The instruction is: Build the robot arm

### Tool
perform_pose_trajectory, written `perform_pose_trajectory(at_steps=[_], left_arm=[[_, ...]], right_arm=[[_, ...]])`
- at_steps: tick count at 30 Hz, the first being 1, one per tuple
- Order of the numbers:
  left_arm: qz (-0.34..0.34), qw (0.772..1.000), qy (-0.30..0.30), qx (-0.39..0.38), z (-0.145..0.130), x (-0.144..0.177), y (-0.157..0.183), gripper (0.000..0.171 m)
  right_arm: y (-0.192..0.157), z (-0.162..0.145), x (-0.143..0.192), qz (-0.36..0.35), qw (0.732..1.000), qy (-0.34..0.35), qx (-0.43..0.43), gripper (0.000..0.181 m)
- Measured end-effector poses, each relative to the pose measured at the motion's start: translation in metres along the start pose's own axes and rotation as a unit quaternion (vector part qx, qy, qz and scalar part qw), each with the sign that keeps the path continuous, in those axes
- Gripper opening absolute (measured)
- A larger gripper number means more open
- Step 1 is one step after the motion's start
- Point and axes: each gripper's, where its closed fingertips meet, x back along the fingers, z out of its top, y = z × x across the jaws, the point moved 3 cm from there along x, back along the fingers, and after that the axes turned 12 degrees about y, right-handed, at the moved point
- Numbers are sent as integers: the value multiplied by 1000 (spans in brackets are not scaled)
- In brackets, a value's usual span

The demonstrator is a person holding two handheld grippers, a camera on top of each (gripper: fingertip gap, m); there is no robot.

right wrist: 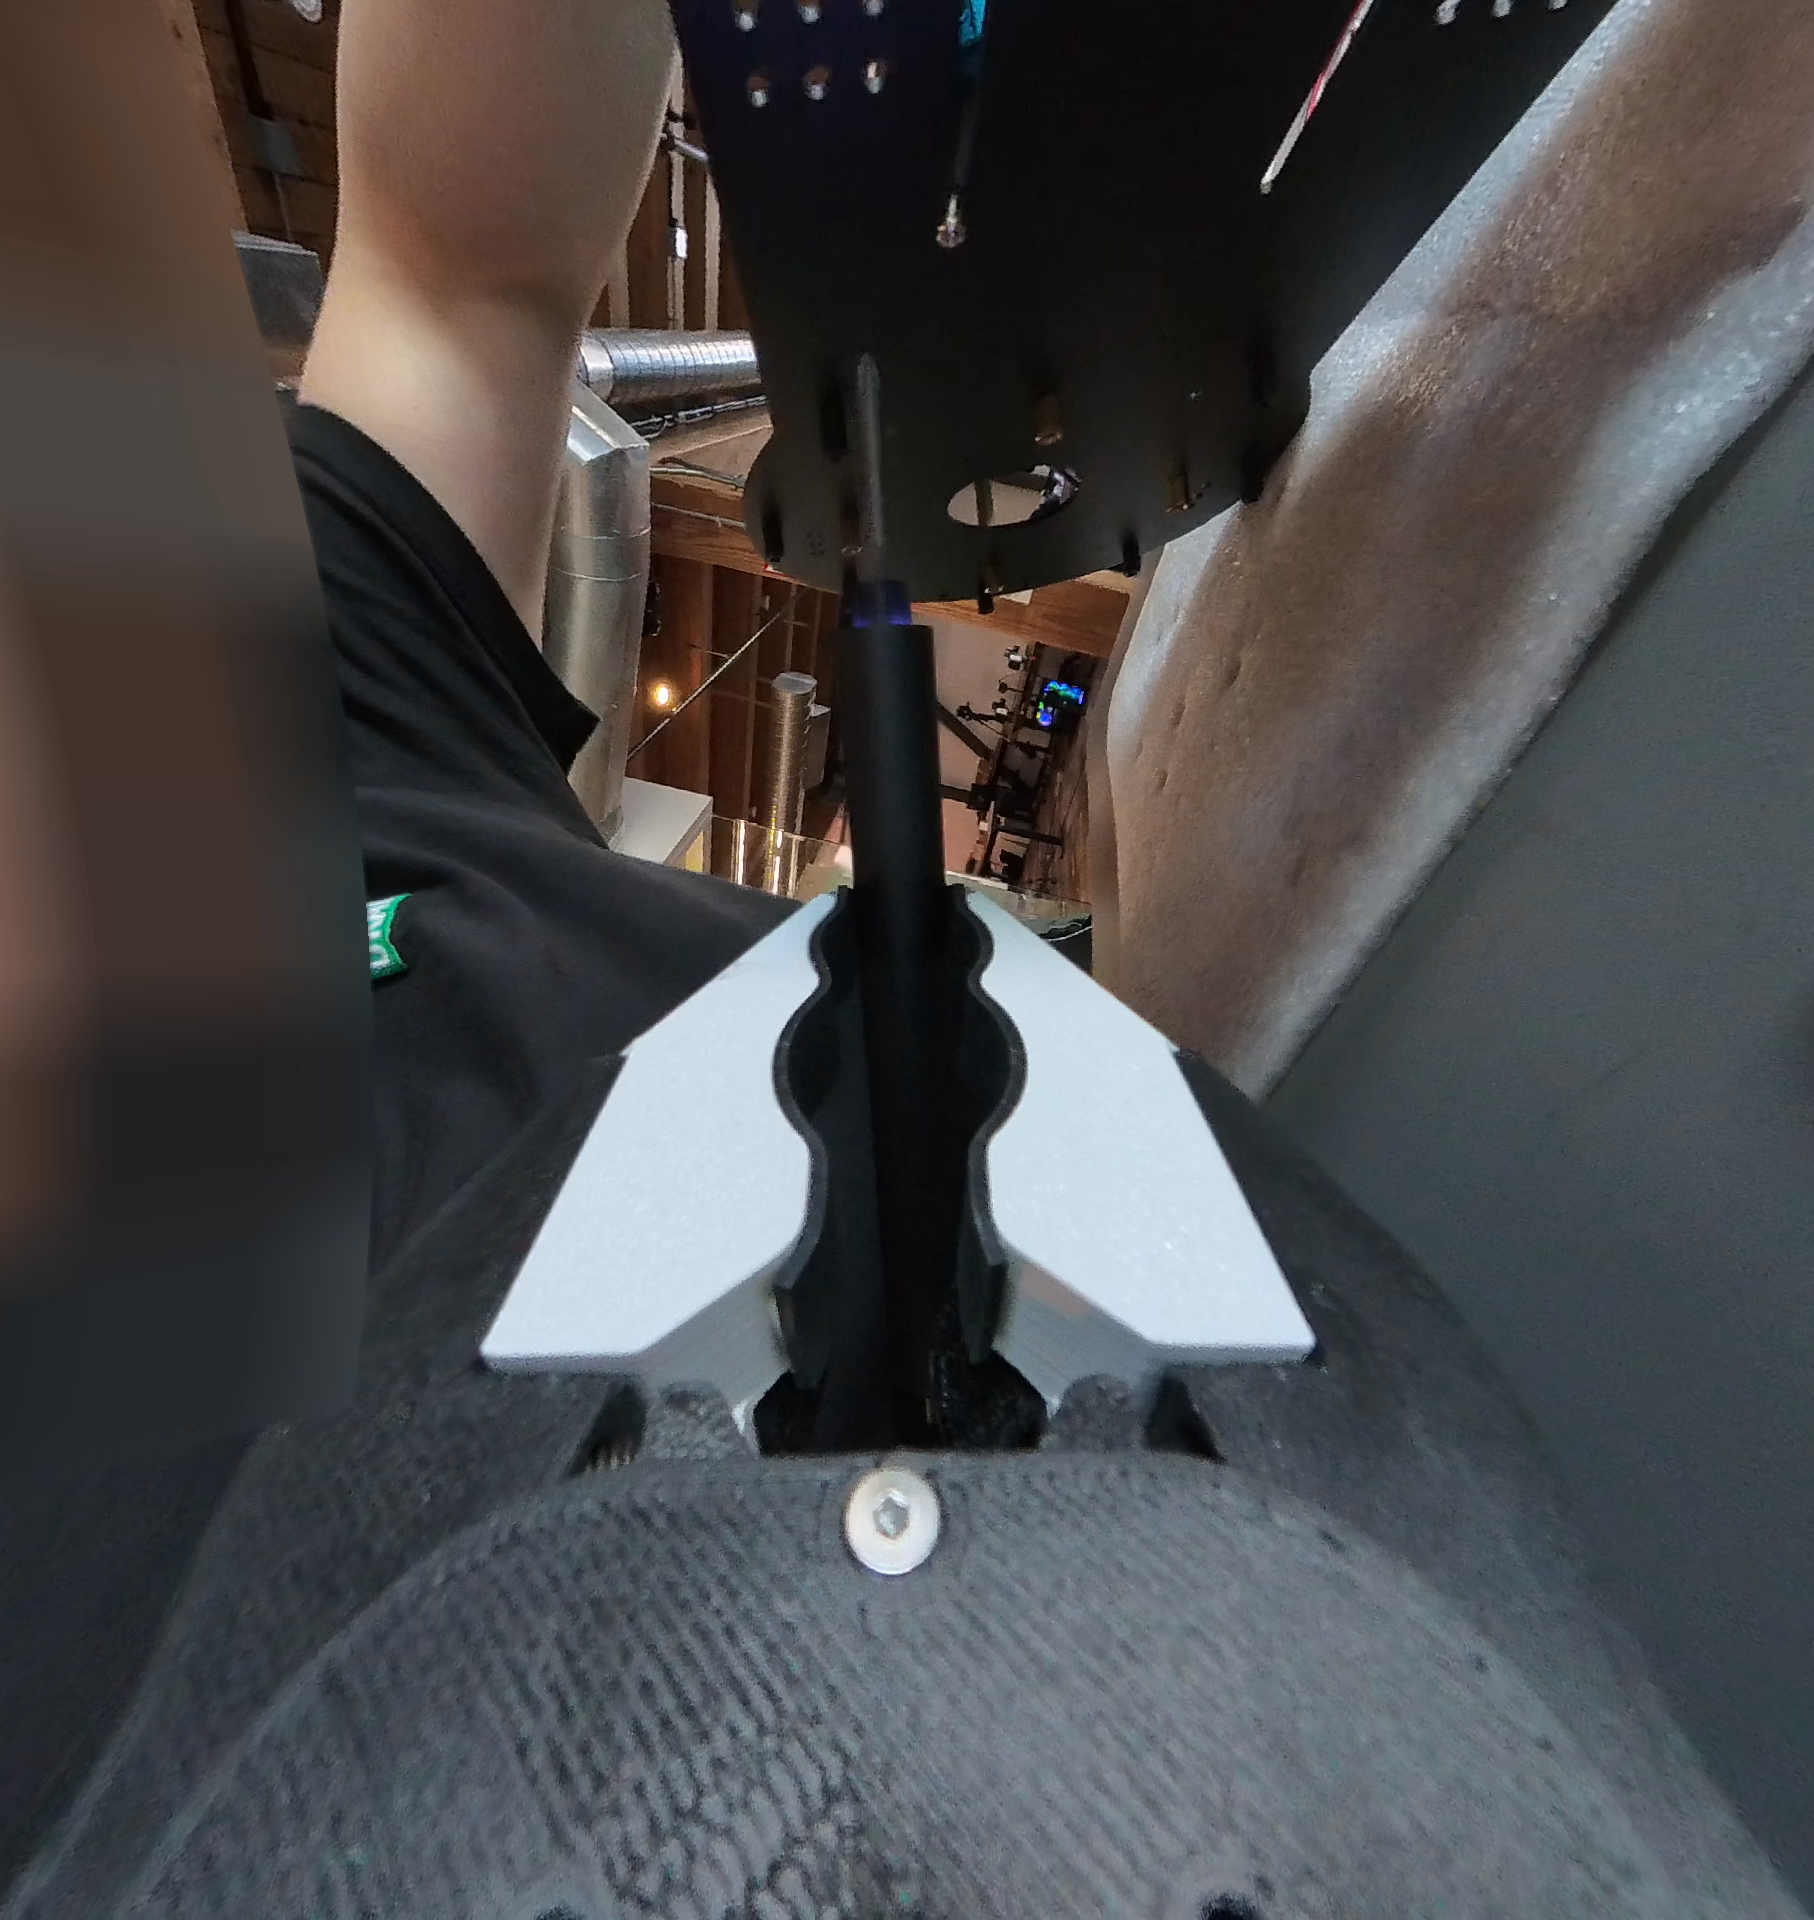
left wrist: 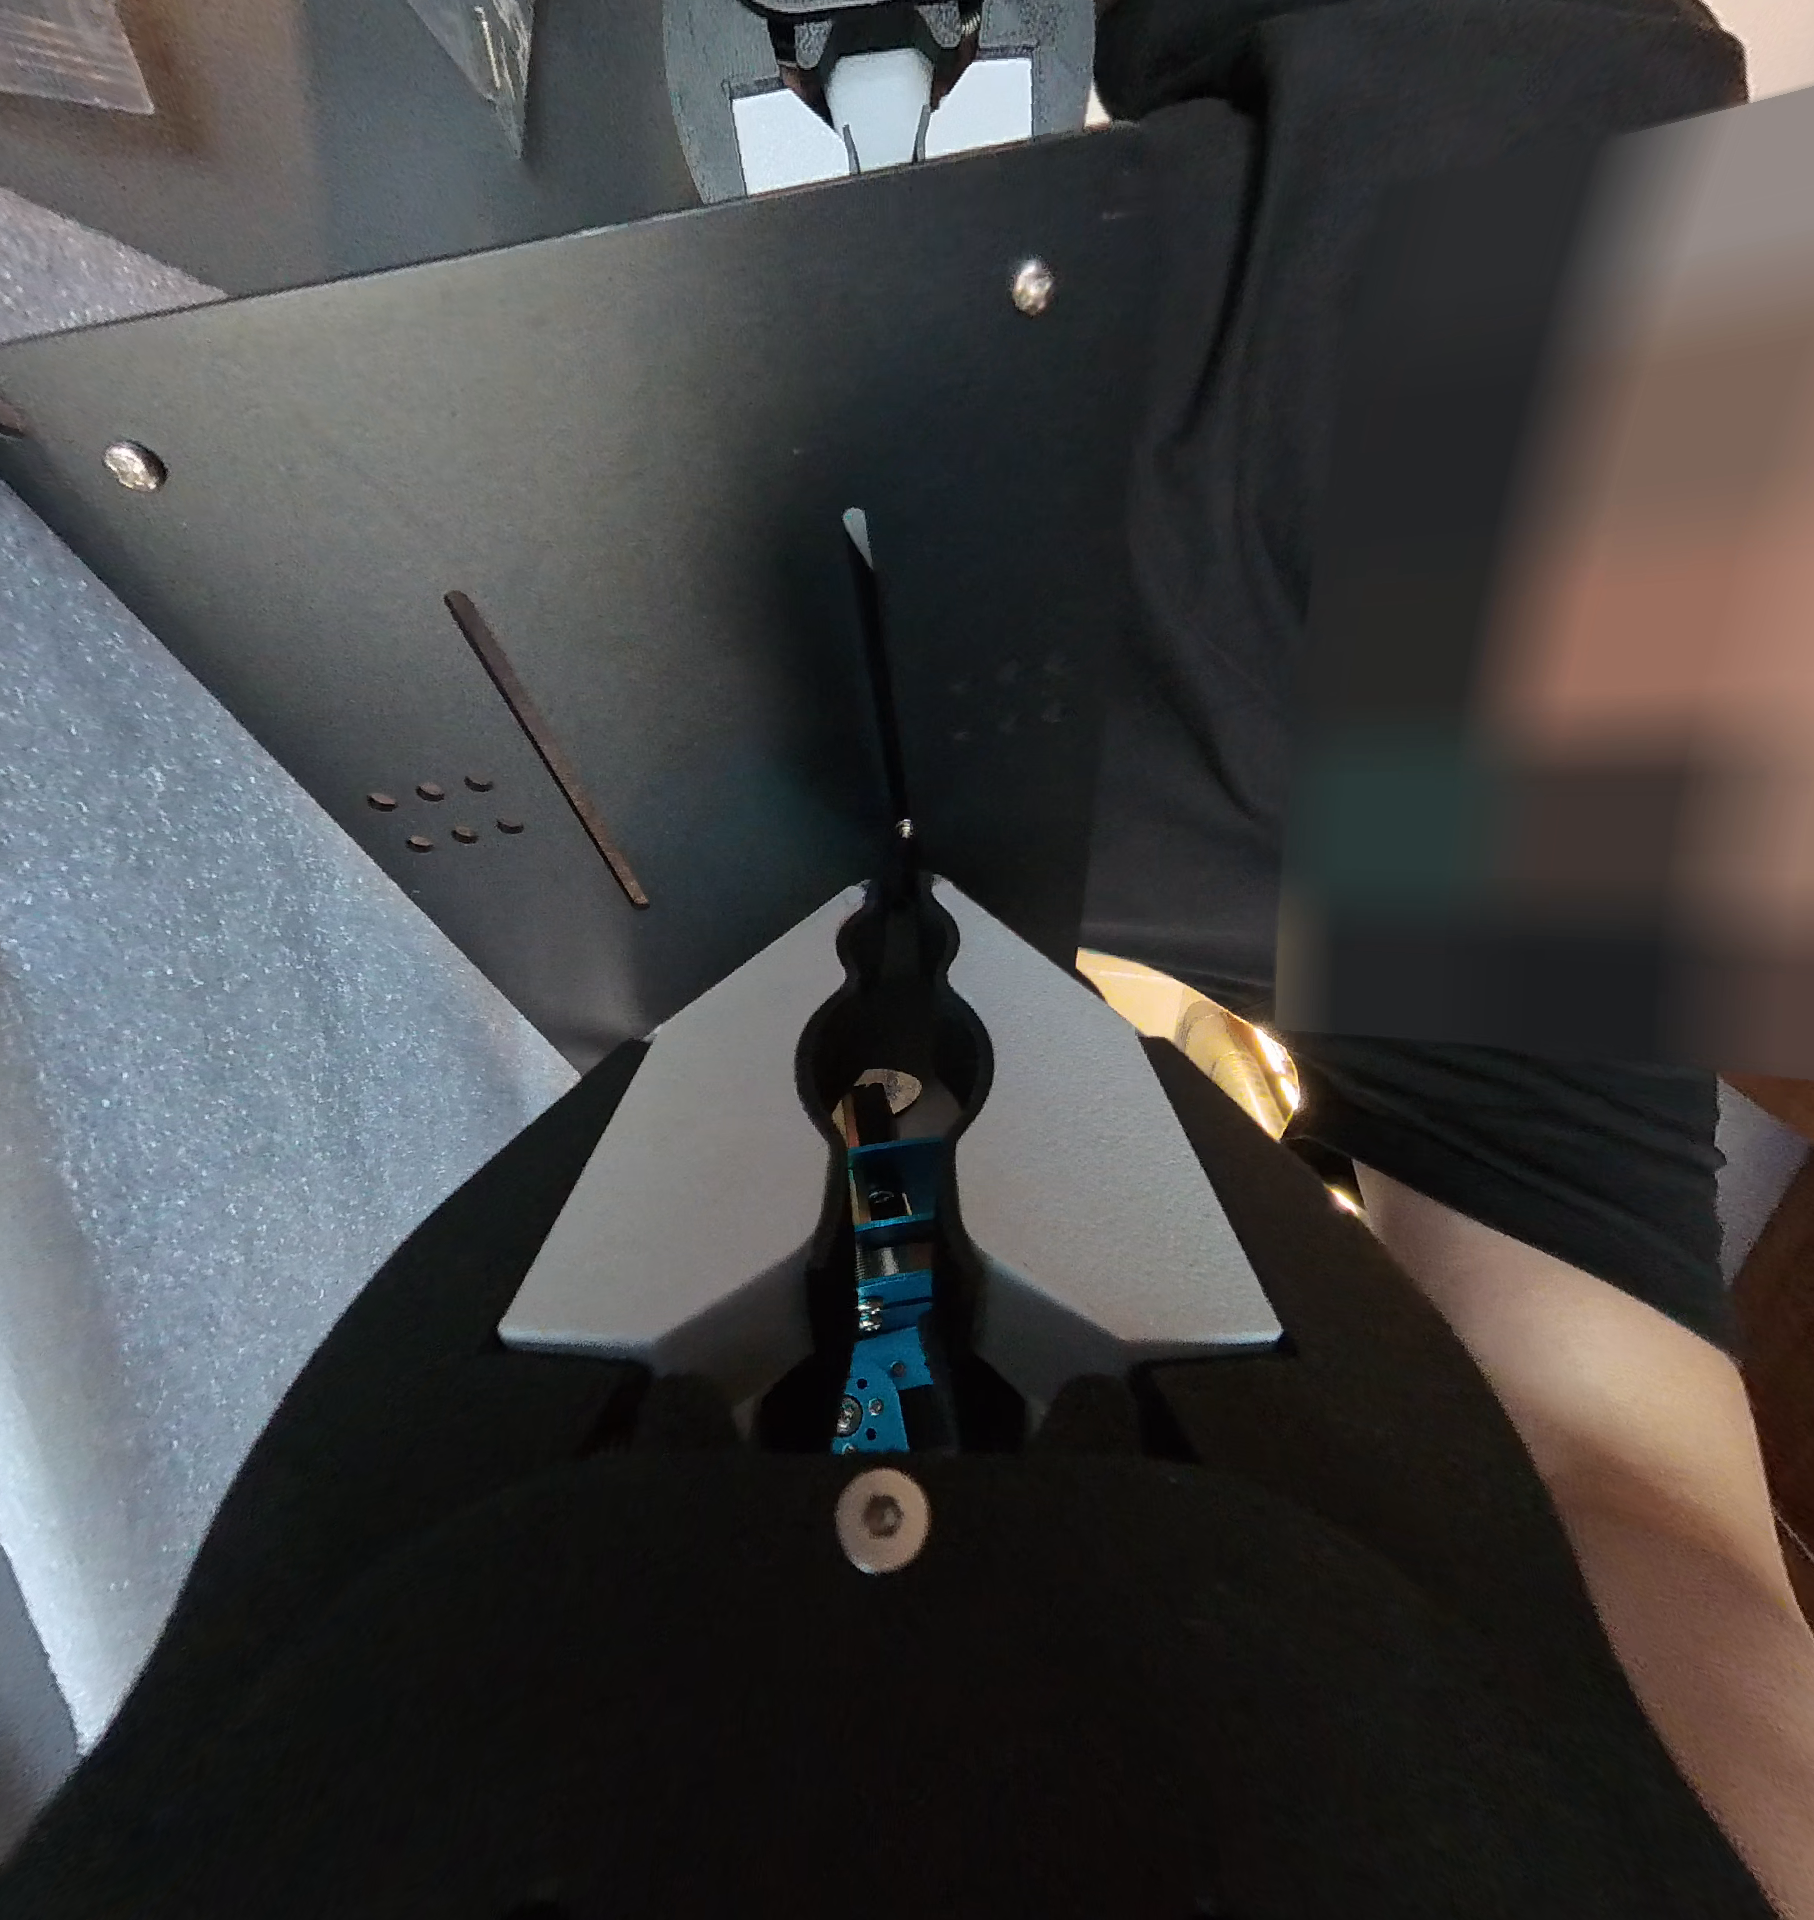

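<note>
Apparently both claws are clenched: left claw (left wrist: 898,904) pinching a panel's (left wrist: 570,540) edge, right claw (right wrist: 901,935) grasping a screwdriver (right wrist: 887,790).

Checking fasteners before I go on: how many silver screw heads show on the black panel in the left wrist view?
2. One silver screw head sits near the flat black metal panel's left end, another near its upper right. More may hide behind the black sleeve.

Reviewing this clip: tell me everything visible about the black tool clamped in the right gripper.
The black tool looks like a screwdriver: a smooth matte round handle, a bluish collar at its front end, then a thin metal shaft. The right gripper is shut on the handle, which runs straight forward along the fingers. The shaft tip reaches the edge of a black metal plate studded with small posts; exact contact is unclear.
</note>
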Motion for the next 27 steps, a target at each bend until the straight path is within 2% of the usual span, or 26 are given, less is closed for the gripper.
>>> perform_pose_trajectory(at_steps=[6, 9, 18, 24, 27], left_arm=[[-8, 999, -6, 34, -2, 2, 4, 5], [-6, 999, 0, 31, -2, 2, 1, 12], [-12, 999, -5, 45, -9, -1, -3, 17], [-33, 998, 10, 47, -5, -1, -1, 6], [-35, 998, 5, 58, -6, -1, 0, 11]], right_arm=[[1, 0, -5, -5, 1000, -10, 4, 15], [0, -1, -6, -6, 1000, -15, 7, 15], [0, 1, -6, -10, 1000, -15, 12, 15], [1, -1, -6, -11, 1000, -18, 11, 15], [1, 0, -5, -11, 1000, -19, 13, 15]])
